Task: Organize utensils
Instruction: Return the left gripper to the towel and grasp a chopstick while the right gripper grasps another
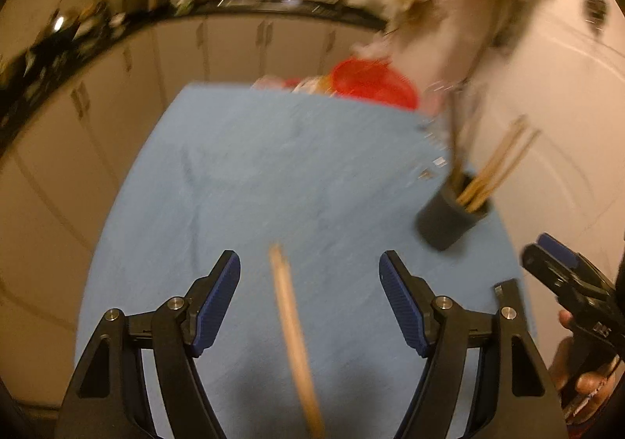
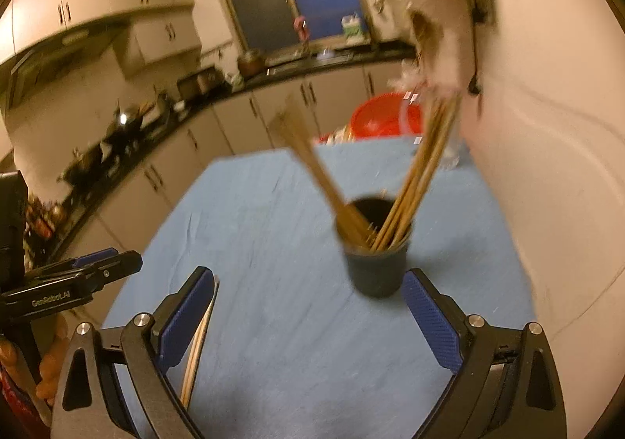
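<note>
A dark cup (image 2: 375,263) stands on the blue-covered table (image 2: 273,204) with several wooden chopsticks (image 2: 425,165) leaning out of it. My right gripper (image 2: 310,275) is open just short of the cup, nothing pressed between its pads. One pale chopstick (image 2: 199,341) lies right beside its left finger; whether they touch I cannot tell. In the left wrist view my left gripper (image 1: 309,263) is open, and a wooden chopstick (image 1: 293,321) lies on the cloth between its jaws, clear of both pads. The cup (image 1: 453,216) is to its right, with the right gripper (image 1: 554,263) at the frame edge.
A red basin (image 1: 371,83) sits at the table's far edge. A pale wall (image 2: 547,165) runs close along the right side, with a blurred hanging bundle (image 2: 441,9) on it. Kitchen cabinets and a cluttered dark counter (image 2: 129,142) lie beyond the table's left.
</note>
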Demonstrator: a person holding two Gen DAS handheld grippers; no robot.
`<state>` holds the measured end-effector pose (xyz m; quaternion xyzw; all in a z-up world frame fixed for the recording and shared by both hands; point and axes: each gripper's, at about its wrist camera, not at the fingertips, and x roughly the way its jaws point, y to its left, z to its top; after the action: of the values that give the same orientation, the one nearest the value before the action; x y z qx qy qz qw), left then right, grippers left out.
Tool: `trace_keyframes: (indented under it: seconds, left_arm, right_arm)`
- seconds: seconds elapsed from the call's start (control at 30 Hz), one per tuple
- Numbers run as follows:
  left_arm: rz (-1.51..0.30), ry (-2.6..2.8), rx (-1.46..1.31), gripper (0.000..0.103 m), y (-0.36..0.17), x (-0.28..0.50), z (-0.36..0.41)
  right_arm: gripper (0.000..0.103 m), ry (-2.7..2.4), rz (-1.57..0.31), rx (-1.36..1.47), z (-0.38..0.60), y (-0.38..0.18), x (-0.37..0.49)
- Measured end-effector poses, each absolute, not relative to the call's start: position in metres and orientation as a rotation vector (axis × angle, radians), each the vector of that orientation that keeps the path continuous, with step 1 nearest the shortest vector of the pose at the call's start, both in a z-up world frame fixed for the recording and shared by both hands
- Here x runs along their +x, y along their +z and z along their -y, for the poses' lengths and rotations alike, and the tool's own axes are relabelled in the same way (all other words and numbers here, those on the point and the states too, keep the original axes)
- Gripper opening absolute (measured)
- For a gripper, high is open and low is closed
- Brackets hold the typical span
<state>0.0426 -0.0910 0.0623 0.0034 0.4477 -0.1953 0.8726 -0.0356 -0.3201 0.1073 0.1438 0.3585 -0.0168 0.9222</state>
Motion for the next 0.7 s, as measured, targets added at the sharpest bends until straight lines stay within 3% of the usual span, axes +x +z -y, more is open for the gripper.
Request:
trace_keyframes:
  seconds: [0.17,0.33,0.4,0.7]
  left_arm:
    - [-1.105,-0.342,-0.07,0.072,0.02,0.076,0.062]
    - [-1.196,-0.336,-0.096,0.055,-0.011,0.102,0.067]
    - [-1.223,-0.324,-0.084,0.041,-0.022,0.111,0.076]
    - [-1.275,-0.313,-0.04,0.019,-0.046,0.133,0.102]
  right_arm:
    - [0.099,-0.002,-0.781,0.3,0.3,0.091,-0.03]
    - [0.099,0.011,-0.8,0.301,0.29,0.085,-0.027]
    - [0.099,0.015,-0.802,0.305,0.288,0.083,-0.028]
    - [0.098,0.032,-0.804,0.301,0.291,0.08,-0.029]
